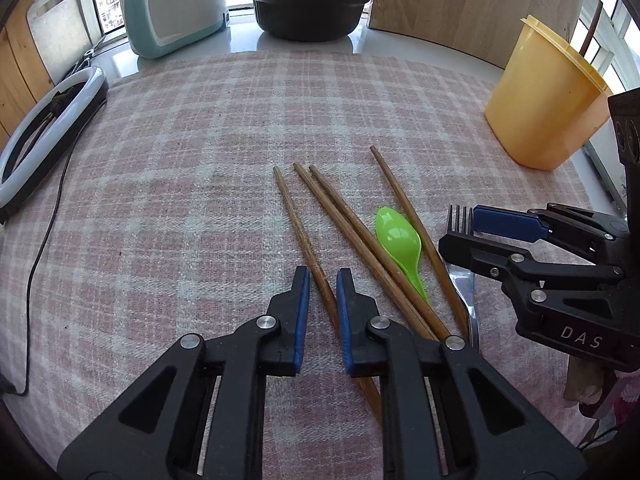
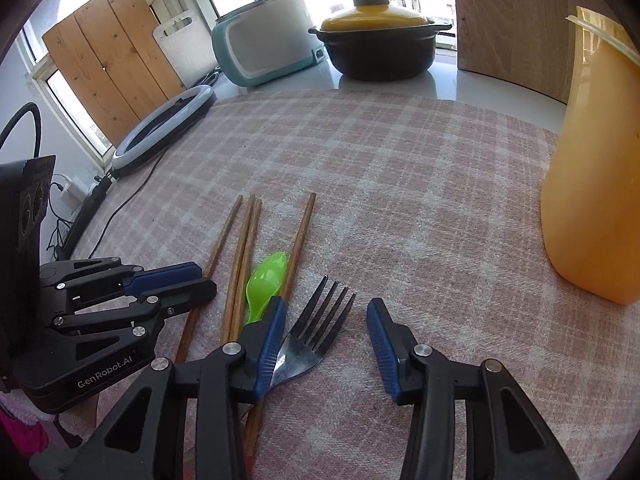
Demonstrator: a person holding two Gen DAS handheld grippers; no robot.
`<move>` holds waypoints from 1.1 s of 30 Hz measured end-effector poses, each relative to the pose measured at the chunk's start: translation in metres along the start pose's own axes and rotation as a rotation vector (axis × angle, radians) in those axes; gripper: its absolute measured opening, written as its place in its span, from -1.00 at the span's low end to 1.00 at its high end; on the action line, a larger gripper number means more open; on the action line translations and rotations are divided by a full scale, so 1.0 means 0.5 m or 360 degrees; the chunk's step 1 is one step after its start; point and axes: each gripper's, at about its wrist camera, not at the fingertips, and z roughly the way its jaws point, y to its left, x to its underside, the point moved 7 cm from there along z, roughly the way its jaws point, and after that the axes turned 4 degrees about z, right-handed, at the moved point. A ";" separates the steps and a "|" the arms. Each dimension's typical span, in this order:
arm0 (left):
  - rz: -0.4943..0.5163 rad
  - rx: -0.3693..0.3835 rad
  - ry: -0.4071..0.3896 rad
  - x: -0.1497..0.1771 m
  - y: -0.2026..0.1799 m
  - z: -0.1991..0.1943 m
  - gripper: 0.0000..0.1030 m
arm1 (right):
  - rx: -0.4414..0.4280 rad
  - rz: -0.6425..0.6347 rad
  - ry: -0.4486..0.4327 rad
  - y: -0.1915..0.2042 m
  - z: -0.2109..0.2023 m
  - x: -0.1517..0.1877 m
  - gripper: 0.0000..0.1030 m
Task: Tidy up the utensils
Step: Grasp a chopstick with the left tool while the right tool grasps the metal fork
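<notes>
Several wooden chopsticks [image 1: 344, 224] [image 2: 240, 252], a green plastic spoon [image 1: 400, 240] [image 2: 266, 276] and a metal fork [image 2: 316, 328] [image 1: 460, 216] lie on the pink checked cloth. My left gripper [image 1: 322, 276] is low over the leftmost chopstick [image 1: 304, 240], jaws narrowly apart with the stick between them, not clamped. My right gripper [image 2: 326, 308] is open wide around the fork head, close to the cloth. A yellow tub [image 1: 548, 96] [image 2: 592, 184] with chopsticks in it stands at the right.
A black pot with a yellow lid [image 1: 308, 4] [image 2: 376, 40], a teal cooker [image 1: 176, 12] [image 2: 260, 40] and a wooden board [image 1: 460, 4] stand at the back. A ring light [image 1: 44, 136] [image 2: 160, 128] and its cable [image 1: 44, 240] lie at the left.
</notes>
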 end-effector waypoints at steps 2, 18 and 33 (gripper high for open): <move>-0.0026 0.0013 -0.0003 -0.001 0.005 -0.001 -0.81 | 0.0043 -0.0042 -0.0004 0.009 0.005 0.001 -0.21; -0.0031 0.0007 0.0032 0.016 0.036 -0.015 -0.90 | 0.0017 -0.0071 0.0054 0.026 0.013 -0.006 -0.90; -0.0067 0.0050 0.0087 -0.026 0.061 0.013 -0.92 | -0.0020 -0.0019 0.0050 0.025 -0.004 -0.007 -0.97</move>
